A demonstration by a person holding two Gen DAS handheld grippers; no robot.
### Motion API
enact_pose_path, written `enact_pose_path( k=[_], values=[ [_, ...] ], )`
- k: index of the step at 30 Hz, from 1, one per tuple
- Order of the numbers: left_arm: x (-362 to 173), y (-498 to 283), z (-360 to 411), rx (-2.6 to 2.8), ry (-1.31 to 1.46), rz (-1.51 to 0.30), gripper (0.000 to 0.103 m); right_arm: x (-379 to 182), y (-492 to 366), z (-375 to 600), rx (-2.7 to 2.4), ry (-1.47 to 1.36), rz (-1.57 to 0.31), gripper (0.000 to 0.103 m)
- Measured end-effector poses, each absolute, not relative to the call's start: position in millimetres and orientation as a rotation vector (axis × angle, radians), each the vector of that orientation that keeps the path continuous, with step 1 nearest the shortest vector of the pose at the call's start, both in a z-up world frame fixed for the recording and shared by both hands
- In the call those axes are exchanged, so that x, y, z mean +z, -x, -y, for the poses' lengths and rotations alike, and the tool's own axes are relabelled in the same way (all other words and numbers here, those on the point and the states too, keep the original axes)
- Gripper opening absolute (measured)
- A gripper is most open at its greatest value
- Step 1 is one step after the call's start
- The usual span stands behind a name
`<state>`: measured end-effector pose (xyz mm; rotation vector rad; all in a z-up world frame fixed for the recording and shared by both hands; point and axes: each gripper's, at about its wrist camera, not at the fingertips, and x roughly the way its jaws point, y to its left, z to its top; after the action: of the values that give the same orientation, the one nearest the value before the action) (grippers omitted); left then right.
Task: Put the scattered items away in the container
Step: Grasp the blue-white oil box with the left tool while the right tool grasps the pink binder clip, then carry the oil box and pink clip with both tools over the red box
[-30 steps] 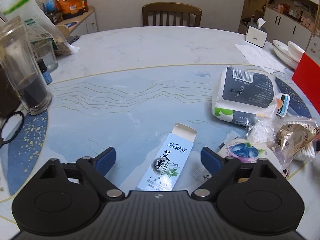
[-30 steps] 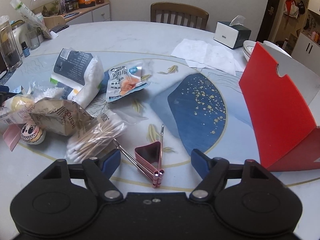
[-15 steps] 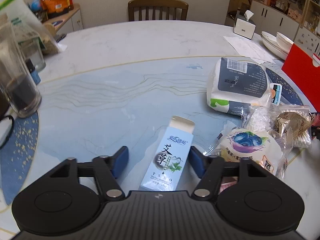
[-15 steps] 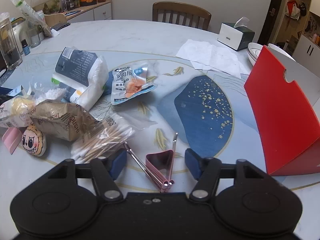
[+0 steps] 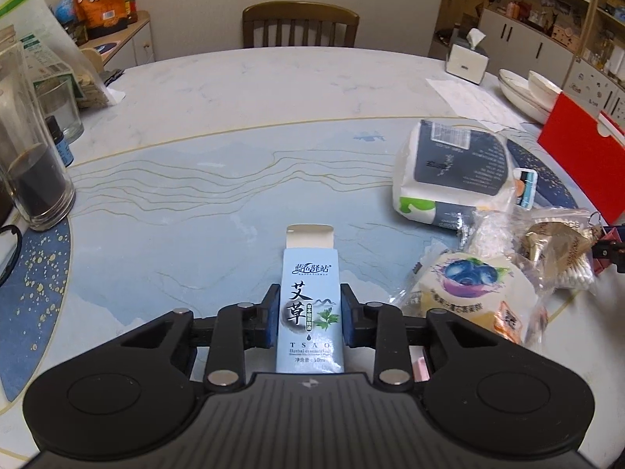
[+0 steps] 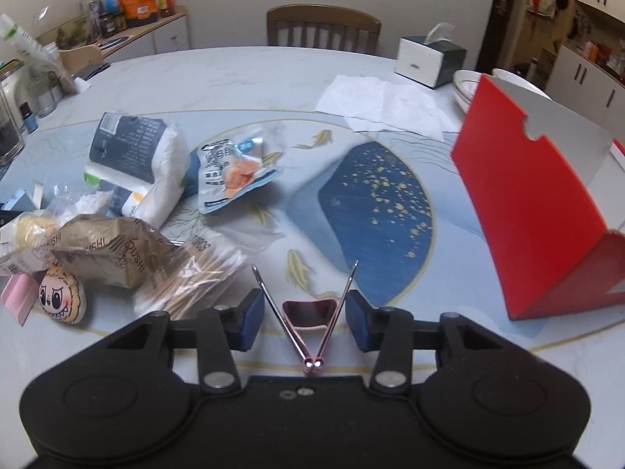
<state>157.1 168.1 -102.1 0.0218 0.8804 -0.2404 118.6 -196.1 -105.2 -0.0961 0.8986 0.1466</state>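
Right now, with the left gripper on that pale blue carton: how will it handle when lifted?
The pale blue carton is thin card, its top flap open, so it probably weighs little and may crush if squeezed harder. The left gripper, whose jaws have just been closing, pinches its long sides, so it should lift without swinging. The smooth print might slip slightly.

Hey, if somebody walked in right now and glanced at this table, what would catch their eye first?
Probably the red container standing open at the table's right edge, the brightest thing there. Next, the left gripper, just closed on the light blue herbal oil box, and the right gripper closing around a pink binder clip.
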Motion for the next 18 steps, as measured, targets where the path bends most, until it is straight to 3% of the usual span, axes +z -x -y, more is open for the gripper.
enact_pose_path(
  k=[9,13,18],
  values=[
    [-77.5,-146.8,-164.0,-0.263,-0.001,-0.826,0.029,-84.0,-100.7,205.6,0.101,0.057,-0.860,0.042],
    [-65.8,-145.6,-160.0,-0.271,0.010,-0.813,0.029,-79.4,-98.3,211.3,0.097,0.032,-0.854,0.017],
    [-54.4,-143.1,-147.2,-0.295,-0.013,-0.784,0.029,-84.8,-98.5,212.8,0.114,0.074,-0.865,0.018]
  ],
)
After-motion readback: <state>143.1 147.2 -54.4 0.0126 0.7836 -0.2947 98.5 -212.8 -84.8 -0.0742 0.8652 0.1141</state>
